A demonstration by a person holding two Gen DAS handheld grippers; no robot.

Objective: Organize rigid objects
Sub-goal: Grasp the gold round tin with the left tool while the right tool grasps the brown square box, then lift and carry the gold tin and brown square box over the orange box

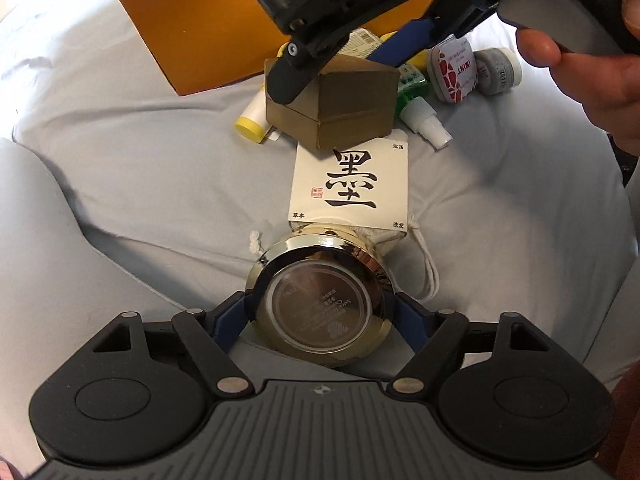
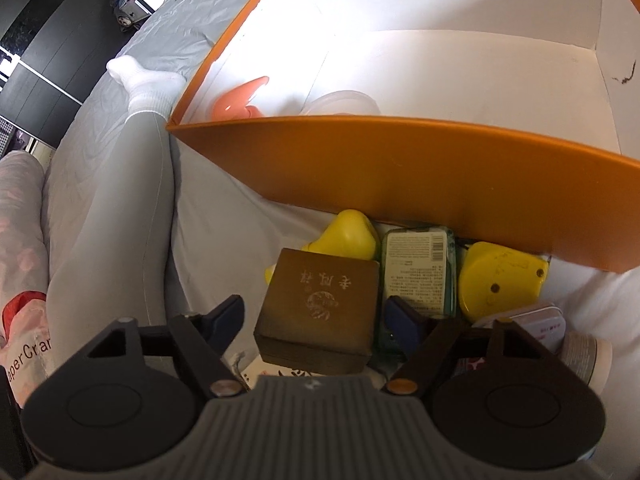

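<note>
Left wrist view: left gripper (image 1: pixel 326 312) clamps the round gold-rimmed metal jar (image 1: pixel 325 300) by its slick, rigid sides, above the grey bedsheet (image 1: pixel 140 184).

Right wrist view: right gripper (image 2: pixel 314 316), spread wide, straddles the stiff brown square cardboard box (image 2: pixel 320 312) near the orange storage box (image 2: pixel 400 168); grip its flat side walls.

Glare whitens the orange box (image 2: pixel 400 168) interior; fisheye bends edges.
</note>
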